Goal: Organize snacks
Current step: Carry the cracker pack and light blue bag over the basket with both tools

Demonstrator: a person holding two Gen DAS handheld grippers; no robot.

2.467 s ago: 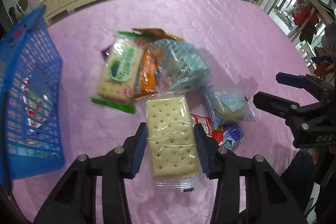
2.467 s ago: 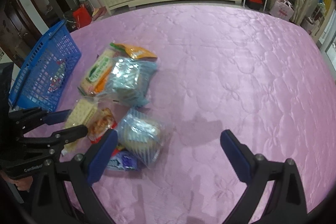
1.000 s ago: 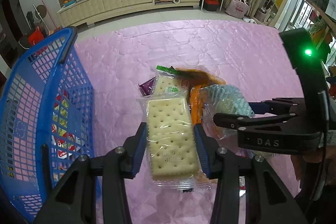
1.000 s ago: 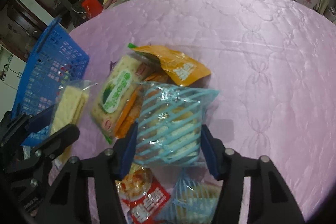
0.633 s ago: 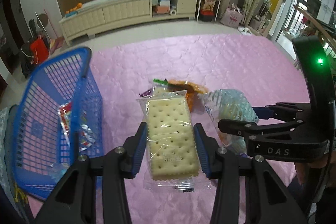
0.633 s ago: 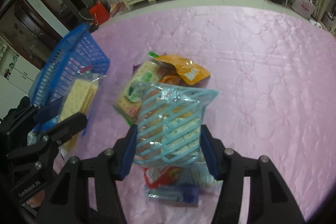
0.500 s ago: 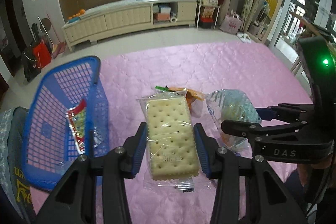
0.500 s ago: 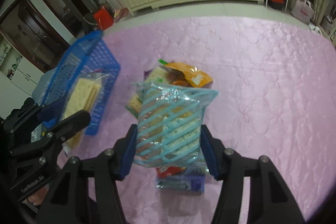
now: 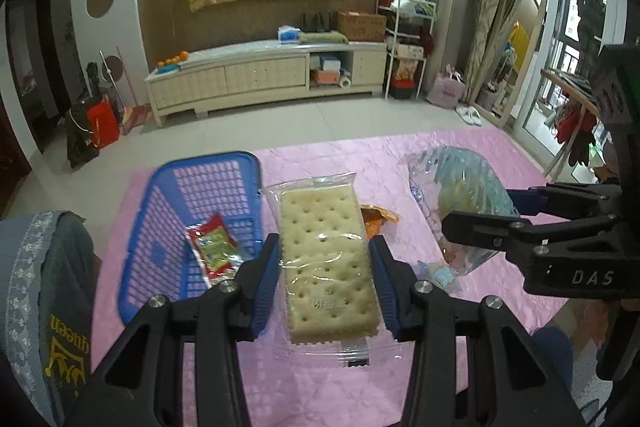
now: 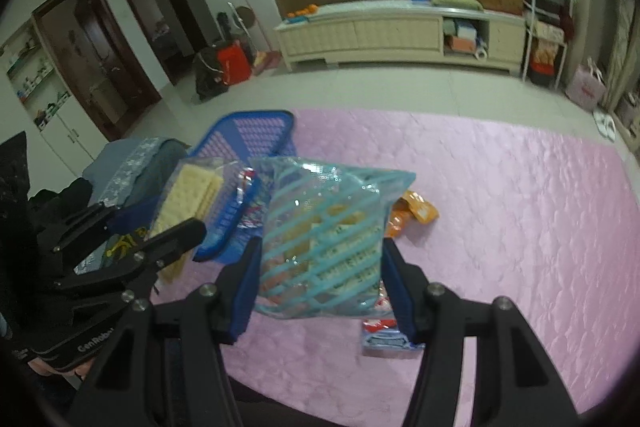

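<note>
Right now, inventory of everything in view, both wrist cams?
cracker pack: 1, clear wrap, pale crackers, in left gripper.
striped bag: 1, light blue and clear, in right gripper.
basket: 1, blue, on the cloth's left side.
red packet: 1, red and green, inside basket.
orange packet: 1, on cloth behind striped bag.
blue-and-red packets: count unclear, on cloth under right gripper.
pink cloth: 1, covers the surface.
cabinet: 1, cream, by far wall.
left gripper: black, blue pads, shut on cracker pack.
right gripper: same, shut on striped bag.
</note>
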